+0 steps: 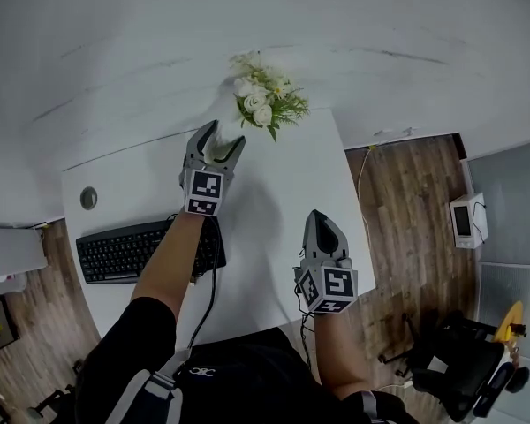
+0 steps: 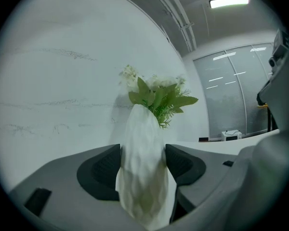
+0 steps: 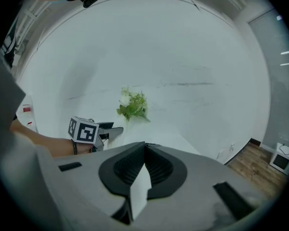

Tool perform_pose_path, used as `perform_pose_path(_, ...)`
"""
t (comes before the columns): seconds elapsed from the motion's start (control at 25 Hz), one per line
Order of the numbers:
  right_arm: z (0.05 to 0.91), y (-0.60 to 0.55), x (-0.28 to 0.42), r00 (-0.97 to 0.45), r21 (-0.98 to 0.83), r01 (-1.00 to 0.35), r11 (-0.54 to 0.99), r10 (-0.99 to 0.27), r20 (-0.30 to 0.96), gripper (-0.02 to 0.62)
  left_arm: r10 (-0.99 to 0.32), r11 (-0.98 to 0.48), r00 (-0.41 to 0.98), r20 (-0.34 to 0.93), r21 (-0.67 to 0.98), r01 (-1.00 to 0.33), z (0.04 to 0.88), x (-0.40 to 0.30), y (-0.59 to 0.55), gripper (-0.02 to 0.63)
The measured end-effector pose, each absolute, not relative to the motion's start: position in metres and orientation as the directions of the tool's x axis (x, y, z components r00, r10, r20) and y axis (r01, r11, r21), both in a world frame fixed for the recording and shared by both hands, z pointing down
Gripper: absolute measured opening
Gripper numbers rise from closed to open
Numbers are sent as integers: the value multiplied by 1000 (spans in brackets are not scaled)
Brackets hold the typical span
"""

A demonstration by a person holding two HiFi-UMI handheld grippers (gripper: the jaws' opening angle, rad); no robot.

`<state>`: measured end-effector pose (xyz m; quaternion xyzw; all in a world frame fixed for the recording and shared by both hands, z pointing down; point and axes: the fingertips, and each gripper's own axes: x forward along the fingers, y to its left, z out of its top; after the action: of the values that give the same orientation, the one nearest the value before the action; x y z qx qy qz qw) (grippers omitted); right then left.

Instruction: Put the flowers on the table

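A bunch of white flowers with green leaves (image 1: pixel 265 100) stands in a white faceted vase (image 2: pixel 143 177) at the far edge of the white table (image 1: pixel 274 219), close to the wall. My left gripper (image 1: pixel 225 132) reaches to the vase, and its two black pads lie against the vase's sides. In the left gripper view the vase fills the gap between the jaws, with the leaves (image 2: pixel 161 100) above it. My right gripper (image 1: pixel 319 215) hovers over the table's near right part, shut and empty. The right gripper view shows the flowers (image 3: pixel 132 105) far ahead, beside the left gripper's marker cube (image 3: pixel 84 130).
A black keyboard (image 1: pixel 132 250) lies on the table's left part, with a round cable hole (image 1: pixel 88 198) behind it. A black cable (image 1: pixel 210 299) runs off the near edge. Right of the table, a white device (image 1: pixel 466 219) and a black chair (image 1: pixel 459 360) stand on the wooden floor.
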<state>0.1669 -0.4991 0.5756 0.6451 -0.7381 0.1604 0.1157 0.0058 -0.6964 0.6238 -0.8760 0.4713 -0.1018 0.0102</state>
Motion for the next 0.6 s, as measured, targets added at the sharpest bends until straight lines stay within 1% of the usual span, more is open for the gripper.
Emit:
perform_pose_path(0.28, 582, -500, 164, -147, -85, -989, 123, -909, 389, 3, -848, -526, 507, 155, -126, -841, 624, 7, -714, 299)
perform_pose_path(0.6, 583, -496, 164, -147, -88, -989, 122, -908, 393, 3, -872, -485, 472, 131, -101, -869, 624, -6, -702, 301)
